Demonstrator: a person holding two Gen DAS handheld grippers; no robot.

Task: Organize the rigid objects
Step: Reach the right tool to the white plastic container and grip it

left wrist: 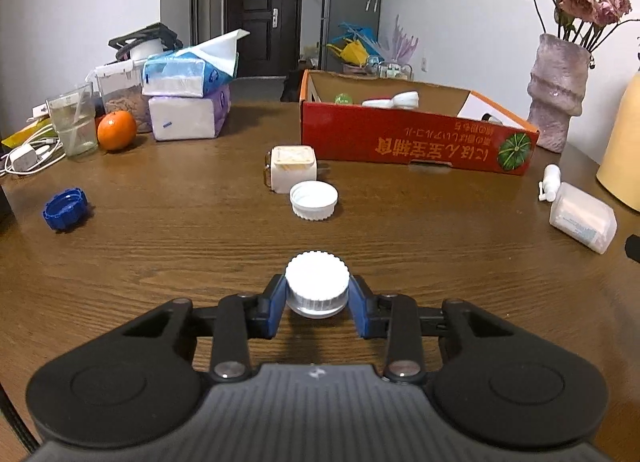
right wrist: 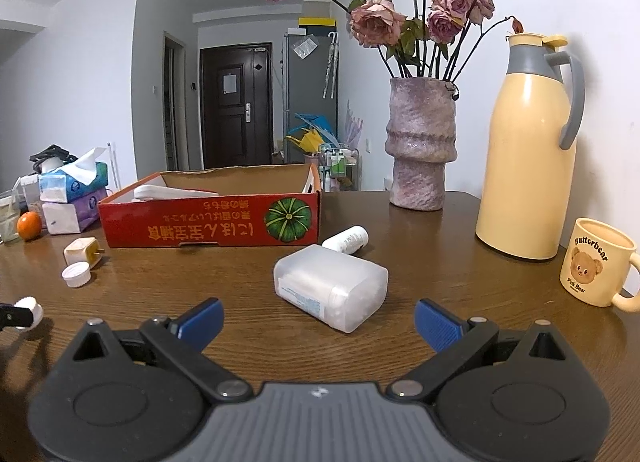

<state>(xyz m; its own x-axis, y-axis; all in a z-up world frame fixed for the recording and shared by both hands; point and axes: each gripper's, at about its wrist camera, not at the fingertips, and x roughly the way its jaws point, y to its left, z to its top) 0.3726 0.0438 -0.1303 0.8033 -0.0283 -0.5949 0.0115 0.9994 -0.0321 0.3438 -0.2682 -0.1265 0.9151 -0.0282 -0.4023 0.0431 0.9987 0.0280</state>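
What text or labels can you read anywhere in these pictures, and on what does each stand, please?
"Butterbear": cream mug, above its bear picture.
"Pink Bear": same mug, below the bear; small and only roughly legible.
Red cardboard box: yellow Japanese print, upside down, not reliably readable.
Clear plastic container: label too blurred.
White bottle: print too small.

The cream mug (right wrist: 596, 268), far right of the right gripper (right wrist: 319, 320), reads "Butterbear" above a bear face, with small "Pink Bear" below. The red cardboard box (right wrist: 208, 224) ahead carries upside-down Japanese lettering, not legible, beside a pumpkin picture.
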